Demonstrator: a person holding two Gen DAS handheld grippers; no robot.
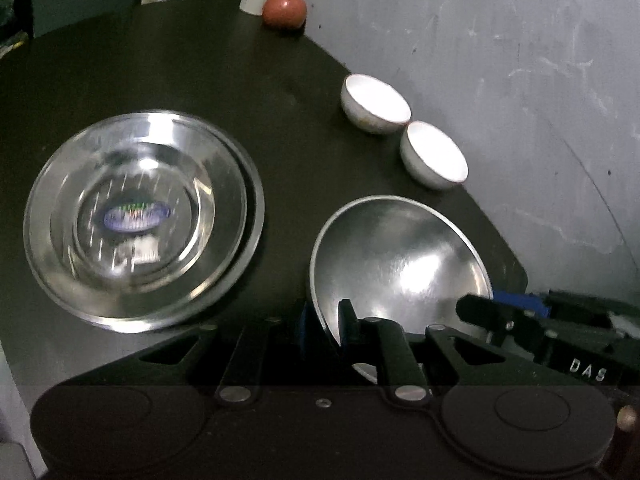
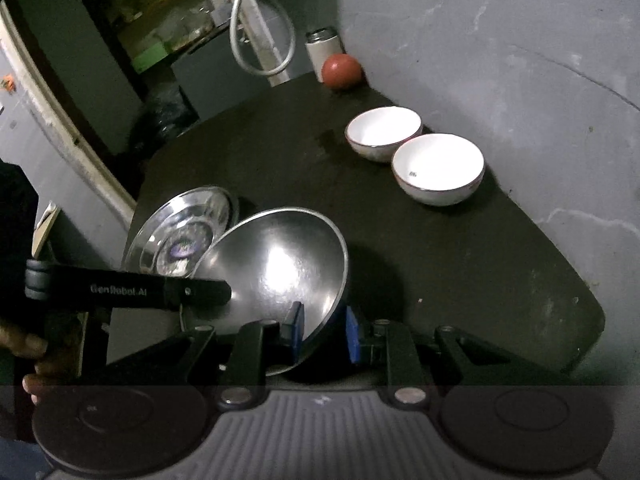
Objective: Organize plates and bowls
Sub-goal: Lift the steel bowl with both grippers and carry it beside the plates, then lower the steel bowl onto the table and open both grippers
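Both tongs, left tongs (image 1: 326,326) and right tongs (image 2: 322,330), are clamping the steel bowl's (image 2: 280,264) rim at lower centre; stacked steel plates (image 1: 140,216) are waiting left, 2 white bowls (image 2: 416,156) remaining unstacked upper right on the tabletop (image 2: 460,264).

Dim room, overhead glare on steel bowl (image 2: 280,264), plates (image 1: 140,220) motion-blurred, fisheye edges bent, corners vignetted black.

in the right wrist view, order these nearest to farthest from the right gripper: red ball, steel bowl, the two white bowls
1. Steel bowl: its rim is clamped in the right gripper, at the table's near edge.
2. White bowl with the sticker: the nearer of the pair, right of centre by the wall.
3. Other white bowl: just behind it.
4. Red ball: far corner, beside a white canister.
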